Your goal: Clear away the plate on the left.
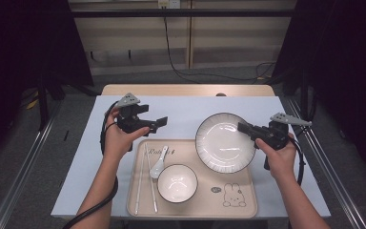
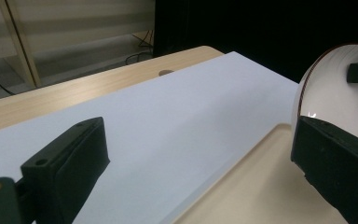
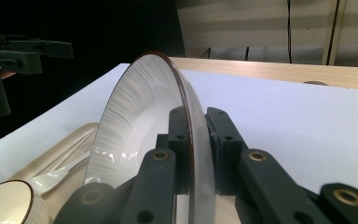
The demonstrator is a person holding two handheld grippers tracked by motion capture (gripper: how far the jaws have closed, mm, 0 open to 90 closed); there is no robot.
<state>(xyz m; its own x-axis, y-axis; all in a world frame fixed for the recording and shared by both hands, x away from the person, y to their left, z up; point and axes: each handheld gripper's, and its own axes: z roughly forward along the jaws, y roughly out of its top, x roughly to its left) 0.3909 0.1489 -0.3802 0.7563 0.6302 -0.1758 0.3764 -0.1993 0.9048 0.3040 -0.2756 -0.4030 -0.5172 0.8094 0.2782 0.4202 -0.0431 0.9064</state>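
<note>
Left tool [image 1: 158, 123] held above the white counter [image 1: 186, 112], just past the far left corner of the beige tray [image 1: 240, 202], jaws standing wide with nothing between them; in the left gripper view, bare counter top seen through the gap between the two black jaws. On the tray, going rightward: a pair of chopsticks [image 1: 143, 179] lying lengthwise near the left edge, a white spoon [image 1: 159, 161] just beside them with its handle toward the far side, then a white bowl [image 1: 177, 183] with a dark rim, upright, close to the spoon's scoop. Farther right, a white plate [image 1: 221, 143] with a dark rim and grey streaked border, overlapping the tray's far right corner and, in the right gripper view, tilted up on edge [image 3: 135, 116]. At the plate's right edge, right tool [image 1: 244, 129] clamped on the rim, one jaw on each face of the plate. Printed rabbit [image 1: 233, 195] on the tray's near right part. Far behind the counter, a wooden wall panel with a black cable [image 1: 171, 47] hanging down
</note>
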